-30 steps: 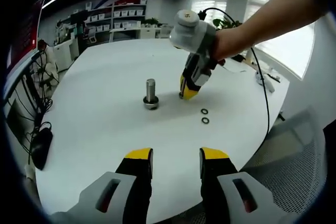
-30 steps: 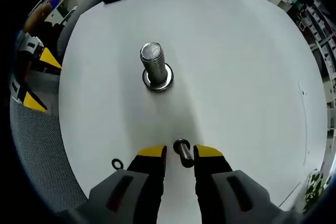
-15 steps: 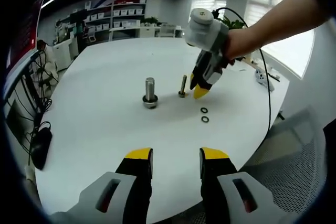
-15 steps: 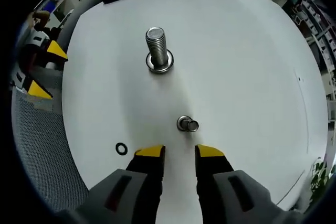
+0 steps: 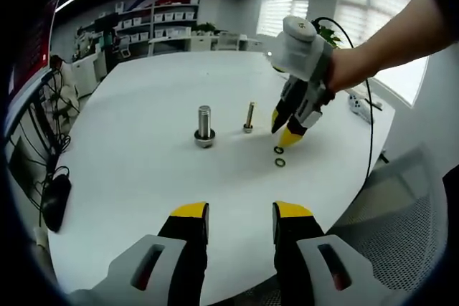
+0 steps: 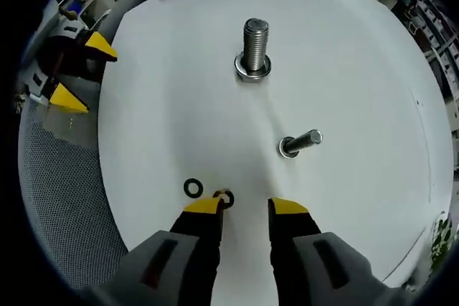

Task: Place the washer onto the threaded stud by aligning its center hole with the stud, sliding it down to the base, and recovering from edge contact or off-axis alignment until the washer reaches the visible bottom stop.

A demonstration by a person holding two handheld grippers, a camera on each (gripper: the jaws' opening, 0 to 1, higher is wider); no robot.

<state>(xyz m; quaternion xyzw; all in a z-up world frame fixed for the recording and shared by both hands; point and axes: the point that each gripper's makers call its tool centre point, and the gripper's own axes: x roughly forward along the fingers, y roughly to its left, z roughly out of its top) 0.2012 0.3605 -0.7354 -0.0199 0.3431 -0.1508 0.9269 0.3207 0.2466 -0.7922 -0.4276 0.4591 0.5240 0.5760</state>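
In the left gripper view, the left gripper (image 5: pixel 240 221) waits back with jaws parted and empty; ahead stand 2 studs, thick stud (image 5: pixel 204 126) and thin stud (image 5: pixel 248 117).

In the right gripper view, the right gripper (image 6: pixel 244 211) hangs over the surface (image 6: pixel 344 69), jaws apart and empty, 1 washer (image 6: pixel 224 198) beside its left jaw, apparently lining up to grasp; another washer (image 6: pixel 192 188) lies further left.

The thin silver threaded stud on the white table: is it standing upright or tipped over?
Upright. In the left gripper view the thin silver threaded stud rises vertically from its base on the white table, beside the thicker silver bolt.
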